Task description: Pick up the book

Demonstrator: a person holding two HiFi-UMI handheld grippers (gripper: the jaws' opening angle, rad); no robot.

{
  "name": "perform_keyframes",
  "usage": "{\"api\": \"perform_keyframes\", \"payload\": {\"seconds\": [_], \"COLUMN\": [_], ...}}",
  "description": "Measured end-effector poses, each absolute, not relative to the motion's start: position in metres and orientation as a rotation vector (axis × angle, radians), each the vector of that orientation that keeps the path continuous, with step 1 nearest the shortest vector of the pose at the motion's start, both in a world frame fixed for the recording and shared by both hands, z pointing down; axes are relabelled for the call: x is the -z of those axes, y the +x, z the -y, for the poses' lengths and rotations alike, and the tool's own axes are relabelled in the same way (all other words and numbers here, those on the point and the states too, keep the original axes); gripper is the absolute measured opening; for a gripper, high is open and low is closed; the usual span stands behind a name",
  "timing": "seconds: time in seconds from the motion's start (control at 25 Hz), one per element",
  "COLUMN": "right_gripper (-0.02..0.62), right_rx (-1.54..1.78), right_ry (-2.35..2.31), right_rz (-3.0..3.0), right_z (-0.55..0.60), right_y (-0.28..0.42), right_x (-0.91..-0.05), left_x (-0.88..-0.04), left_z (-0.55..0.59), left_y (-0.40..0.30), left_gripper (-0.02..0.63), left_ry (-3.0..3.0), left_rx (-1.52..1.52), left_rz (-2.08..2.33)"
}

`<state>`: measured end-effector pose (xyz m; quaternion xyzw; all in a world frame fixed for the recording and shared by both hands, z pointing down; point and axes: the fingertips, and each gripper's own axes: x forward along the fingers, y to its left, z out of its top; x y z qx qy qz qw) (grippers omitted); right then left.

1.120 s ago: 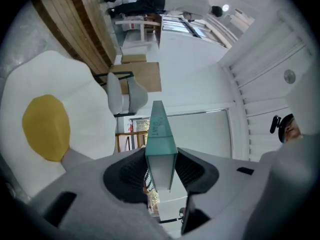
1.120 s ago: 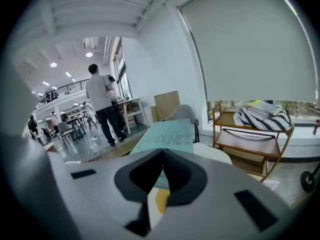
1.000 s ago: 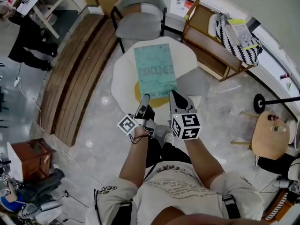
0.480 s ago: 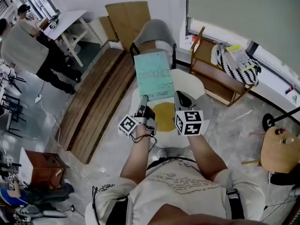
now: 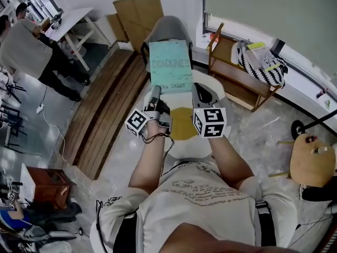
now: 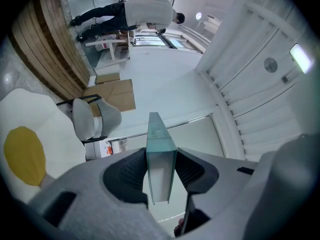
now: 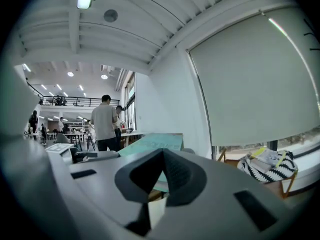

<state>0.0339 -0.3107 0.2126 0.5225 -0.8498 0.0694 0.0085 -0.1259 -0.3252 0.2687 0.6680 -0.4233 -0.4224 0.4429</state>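
Observation:
A teal book [image 5: 169, 65] hangs flat in the air above the egg-shaped table [image 5: 209, 90], held at its near edge from both sides. My left gripper [image 5: 155, 92] is shut on its near left corner; in the left gripper view the book [image 6: 161, 154] stands edge-on, clamped between the two dark pads [image 6: 129, 173]. My right gripper [image 5: 199, 90] is shut on the near right corner. In the right gripper view the book's cover [image 7: 150, 143] runs away from the jaws, and its white page edge shows between them.
A grey chair [image 5: 167, 29] stands beyond the table. A wooden shelf unit [image 5: 227, 67] with a striped bag [image 5: 260, 62] is to the right. Wooden planks [image 5: 102, 109] lie at the left, a round stool [image 5: 310, 159] at far right, and people [image 5: 29, 44] stand by a white table.
Both grippers have risen with the book between them. The book has come up off the egg-shaped table and now shows in front of the chair.

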Motion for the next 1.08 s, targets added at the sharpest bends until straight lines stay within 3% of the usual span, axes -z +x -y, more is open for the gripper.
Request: {"api": "perform_keyframes", "payload": {"seconds": [1.08], "right_gripper": [0.025], "right_rx": [-0.229], "right_ry": [1.674], "right_rz": [2.630], "right_z": [0.300], "right_y": [0.044], "right_x": [-0.218], "left_x": [-0.274], "left_z": [0.321], "left_y": [-0.124], "left_gripper": [0.183], "left_ry": [1.558], "left_rx": [1.132], "left_rz": [0.930]}}
